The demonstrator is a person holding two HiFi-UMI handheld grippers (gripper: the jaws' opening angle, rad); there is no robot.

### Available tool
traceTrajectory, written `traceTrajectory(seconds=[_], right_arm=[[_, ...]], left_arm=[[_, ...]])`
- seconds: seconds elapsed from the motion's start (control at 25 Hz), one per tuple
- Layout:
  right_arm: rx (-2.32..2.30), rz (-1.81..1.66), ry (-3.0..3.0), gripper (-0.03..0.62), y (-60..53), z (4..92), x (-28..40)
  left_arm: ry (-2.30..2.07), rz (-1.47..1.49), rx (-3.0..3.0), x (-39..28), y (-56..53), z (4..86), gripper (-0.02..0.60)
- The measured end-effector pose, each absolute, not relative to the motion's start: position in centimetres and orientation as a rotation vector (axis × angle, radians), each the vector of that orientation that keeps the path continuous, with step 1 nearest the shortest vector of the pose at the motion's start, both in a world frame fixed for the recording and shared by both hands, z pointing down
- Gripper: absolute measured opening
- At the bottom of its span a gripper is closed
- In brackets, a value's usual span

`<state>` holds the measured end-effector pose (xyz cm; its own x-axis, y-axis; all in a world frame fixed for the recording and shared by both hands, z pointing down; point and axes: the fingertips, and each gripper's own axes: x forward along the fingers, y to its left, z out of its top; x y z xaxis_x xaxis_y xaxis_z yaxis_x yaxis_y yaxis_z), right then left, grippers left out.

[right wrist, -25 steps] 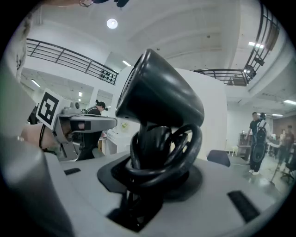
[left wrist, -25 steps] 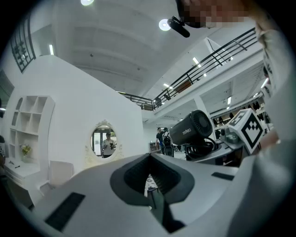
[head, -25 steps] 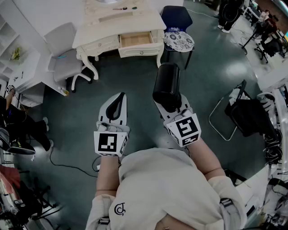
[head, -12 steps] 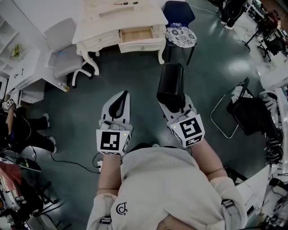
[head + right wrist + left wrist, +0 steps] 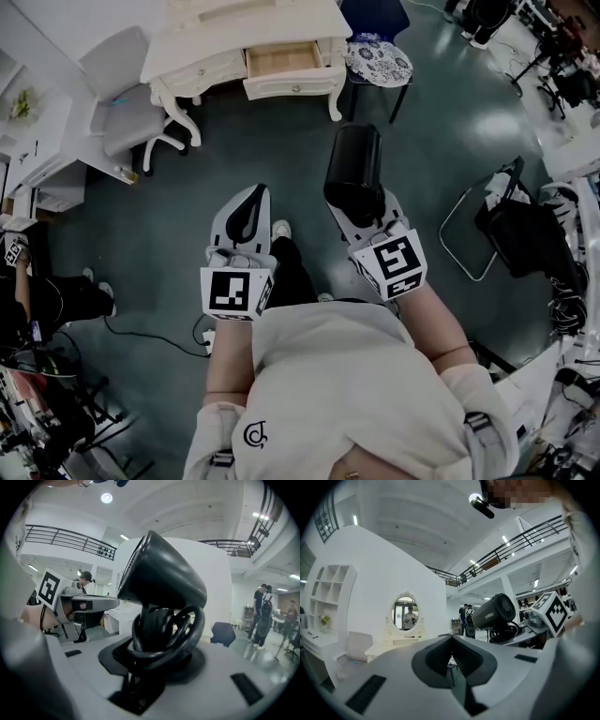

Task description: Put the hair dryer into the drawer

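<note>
1. Head view: the open drawer (image 5: 286, 86) sits in the pale dressing table (image 5: 244, 23), well apart from both grippers across bare floor. The right gripper (image 5: 361, 208) clamps the black hair dryer (image 5: 352, 169). Its barrel runs lengthwise towards the drawer, which lies ahead and slightly to the person's left. The left gripper (image 5: 253, 195), jaws together and empty, is about as near the drawer as the right.
2. Left gripper view: its jaws meet with nothing between them. The table's oval mirror (image 5: 405, 613) shows ahead; the drawer cannot be made out.
3. Right gripper view: the jaws pinch the dryer's handle with its coiled cord (image 5: 168, 634). The drawer is out of sight, so I judge a carry forward comes next.
</note>
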<state>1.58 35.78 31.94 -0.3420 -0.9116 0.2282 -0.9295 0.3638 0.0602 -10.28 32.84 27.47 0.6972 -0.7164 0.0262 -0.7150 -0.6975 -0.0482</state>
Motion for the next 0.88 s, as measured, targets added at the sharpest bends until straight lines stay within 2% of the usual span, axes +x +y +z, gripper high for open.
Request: traceTrajectory(seconds=[0.88], right_arm=[[1.778, 0.166, -2.294, 0.158, -1.0, 31.9, 1.7]], left_arm=[[0.901, 0.043, -2.947, -8.8, -4.3, 25.4, 0.012]])
